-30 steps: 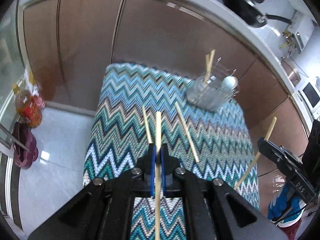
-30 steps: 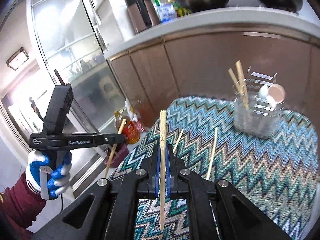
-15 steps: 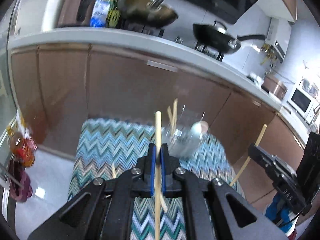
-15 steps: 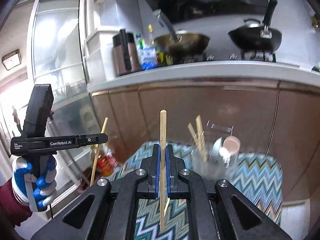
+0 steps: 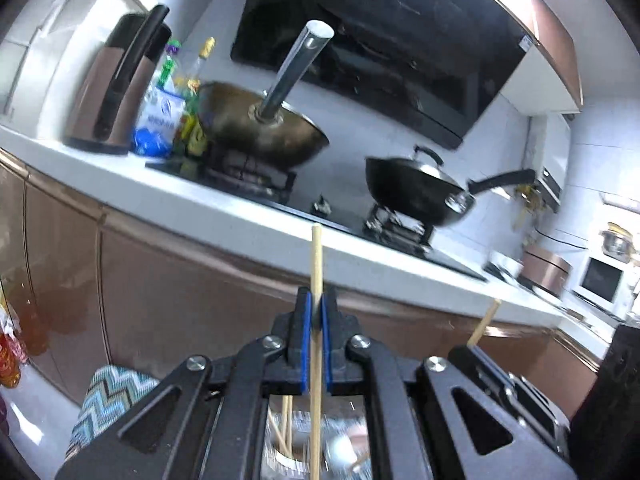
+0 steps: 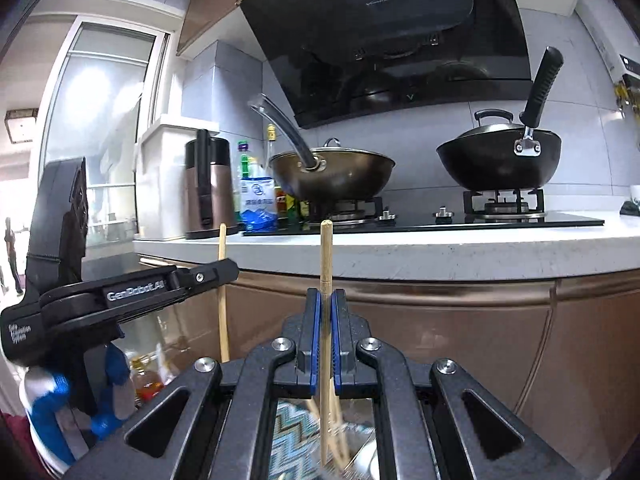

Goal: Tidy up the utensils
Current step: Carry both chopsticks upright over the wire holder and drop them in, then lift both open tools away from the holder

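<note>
My left gripper is shut on a wooden chopstick, held upright. Its lower end hangs over the clear utensil holder, which holds two chopsticks and a spoon and shows blurred below the jaws. My right gripper is shut on another upright chopstick, also above the holder. The left gripper also shows in the right wrist view with its chopstick. The right gripper's chopstick tip shows in the left wrist view.
A zigzag-patterned cloth covers the table under the holder. Behind is a kitchen counter with brown cabinets, a wok, a black pan and a kettle. Bottles stand on the floor at left.
Both grippers tilted from looking down at the table to level, turning their chopsticks upright, and moved over the utensil holder. The loose chopsticks on the cloth have left the views.
</note>
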A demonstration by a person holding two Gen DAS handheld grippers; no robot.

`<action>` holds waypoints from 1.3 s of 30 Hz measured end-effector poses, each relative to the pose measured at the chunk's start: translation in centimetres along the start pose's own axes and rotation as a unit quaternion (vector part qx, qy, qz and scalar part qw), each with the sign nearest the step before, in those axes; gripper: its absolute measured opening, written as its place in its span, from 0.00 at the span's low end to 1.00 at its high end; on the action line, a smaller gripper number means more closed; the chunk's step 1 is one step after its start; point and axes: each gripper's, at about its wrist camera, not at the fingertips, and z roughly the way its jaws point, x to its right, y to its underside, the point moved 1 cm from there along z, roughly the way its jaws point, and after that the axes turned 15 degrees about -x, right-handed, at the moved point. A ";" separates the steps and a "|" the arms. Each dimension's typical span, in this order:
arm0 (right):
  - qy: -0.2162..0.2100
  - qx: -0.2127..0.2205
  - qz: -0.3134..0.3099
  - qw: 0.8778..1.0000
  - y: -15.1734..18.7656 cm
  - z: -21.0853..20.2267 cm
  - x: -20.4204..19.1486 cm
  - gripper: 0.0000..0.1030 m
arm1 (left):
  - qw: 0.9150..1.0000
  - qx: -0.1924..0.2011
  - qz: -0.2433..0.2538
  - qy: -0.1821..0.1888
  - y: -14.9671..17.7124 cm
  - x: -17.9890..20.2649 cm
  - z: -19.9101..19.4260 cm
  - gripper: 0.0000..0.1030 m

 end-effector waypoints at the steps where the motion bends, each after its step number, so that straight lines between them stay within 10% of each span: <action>1: 0.002 0.000 -0.001 1.000 0.0 0.8 0.4 0.05 | 1.000 0.007 -0.002 -0.004 0.1 0.1 1.1 0.04; 19: 0.017 -0.048 0.020 0.998 5.4 8.3 3.5 0.07 | 0.997 0.015 -0.062 -0.049 6.5 -3.7 9.4 0.09; 22: 0.018 -0.042 0.020 0.999 5.0 7.5 3.3 0.22 | 0.996 0.020 -0.071 -0.043 6.3 -3.9 8.1 0.22; 39: 0.052 -0.002 -0.004 0.999 1.5 -5.0 -2.2 0.29 | 0.993 0.055 -0.006 -0.107 2.8 -2.0 -7.9 0.41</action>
